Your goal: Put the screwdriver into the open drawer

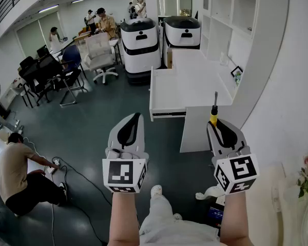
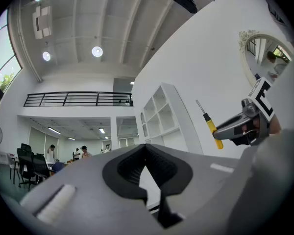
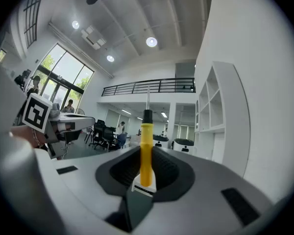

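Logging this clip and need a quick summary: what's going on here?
A person holds a gripper in each hand, facing a white desk. The right gripper has its jaws shut on the handle of a yellow-handled screwdriver, with the shaft pointing ahead. The left gripper is empty, with its jaws together. The open drawer lies ahead of both grippers, and the screwdriver is not yet in it.
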The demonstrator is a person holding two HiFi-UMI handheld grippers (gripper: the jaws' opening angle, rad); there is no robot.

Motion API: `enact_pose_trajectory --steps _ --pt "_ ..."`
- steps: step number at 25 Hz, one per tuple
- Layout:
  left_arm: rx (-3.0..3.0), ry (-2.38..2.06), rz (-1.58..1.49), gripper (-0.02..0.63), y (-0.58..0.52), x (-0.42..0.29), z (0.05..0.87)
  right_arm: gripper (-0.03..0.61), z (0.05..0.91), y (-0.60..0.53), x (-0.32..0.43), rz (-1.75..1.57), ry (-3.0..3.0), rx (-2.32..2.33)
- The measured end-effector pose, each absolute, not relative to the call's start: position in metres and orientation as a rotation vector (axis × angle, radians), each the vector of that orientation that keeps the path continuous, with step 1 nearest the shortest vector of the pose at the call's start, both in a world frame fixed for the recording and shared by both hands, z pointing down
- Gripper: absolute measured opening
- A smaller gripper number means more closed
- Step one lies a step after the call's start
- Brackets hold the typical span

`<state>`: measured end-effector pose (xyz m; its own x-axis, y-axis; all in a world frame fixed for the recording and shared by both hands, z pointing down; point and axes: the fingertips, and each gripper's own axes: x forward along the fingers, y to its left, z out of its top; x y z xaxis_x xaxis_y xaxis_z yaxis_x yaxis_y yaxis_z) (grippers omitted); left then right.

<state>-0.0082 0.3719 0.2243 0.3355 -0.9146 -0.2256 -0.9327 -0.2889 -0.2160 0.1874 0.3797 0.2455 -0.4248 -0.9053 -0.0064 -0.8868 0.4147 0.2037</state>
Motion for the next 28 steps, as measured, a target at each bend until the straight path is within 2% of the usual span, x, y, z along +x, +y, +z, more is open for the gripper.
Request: enact_pose_trajectory --steps 14,28 --pt "-2.314 1.66 0.085 0.008 0.324 0.006 0.229 0.075 0.258 0.338 0.202 -0.207 -2.564 1.598" --pt "-2.323 1.672 0.072 0.008 0.198 -0.016 0.233 0.075 0.264 0.215 0.187 -0.164 -2.556 1.599"
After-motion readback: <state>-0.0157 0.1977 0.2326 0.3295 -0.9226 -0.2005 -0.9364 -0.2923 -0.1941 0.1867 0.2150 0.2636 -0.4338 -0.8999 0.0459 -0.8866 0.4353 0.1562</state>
